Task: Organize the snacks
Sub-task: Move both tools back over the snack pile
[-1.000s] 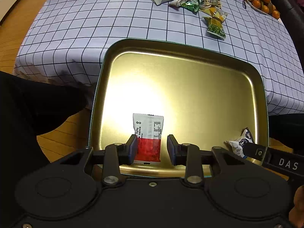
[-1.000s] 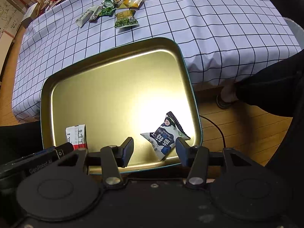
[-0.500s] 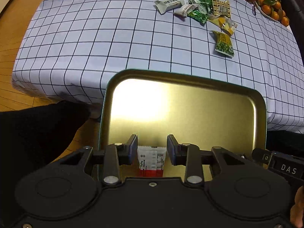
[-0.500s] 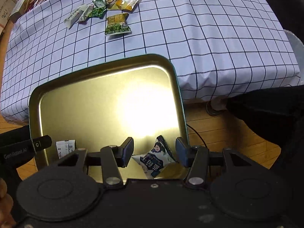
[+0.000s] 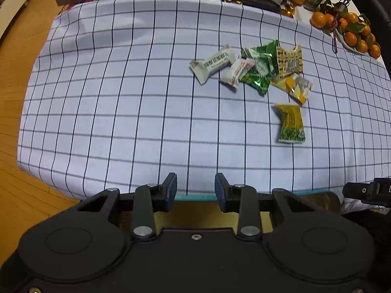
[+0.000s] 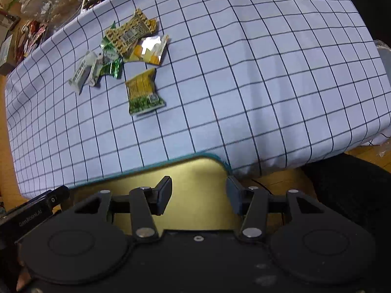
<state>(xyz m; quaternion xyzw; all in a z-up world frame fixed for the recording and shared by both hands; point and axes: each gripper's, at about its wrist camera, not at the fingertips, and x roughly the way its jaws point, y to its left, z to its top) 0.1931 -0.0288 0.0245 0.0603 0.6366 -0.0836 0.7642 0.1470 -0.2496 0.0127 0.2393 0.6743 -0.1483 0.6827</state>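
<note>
Snacks [image 5: 254, 70] in crinkly foil wrappers lie heaped on our checked cloth surface [image 5: 122, 109]; both grippers' fingers [image 5: 171, 188] gape apart, empty, above a brassy tray [image 6: 195, 178].

A gold tray [image 6: 200, 171] with a teal rim is seen at the near edge of the table, partly hidden; only its far part shows. Nothing can be seen lying in the visible part.

On the checked cloth a cluster of snack packets is laid: a grey-white bar [image 5: 212, 64], a white-pink packet [image 5: 237, 71] touching it, green foil packets [image 5: 259, 72] overlapped by a tan patterned packet [image 5: 289, 59], and a yellow-silver packet [image 5: 294, 86] just beside them. A yellow-green packet [image 5: 290, 123] lies flat alone, near the cluster and on its tray side, apart from the others. All packets are closed and well apart from the tray.
</note>
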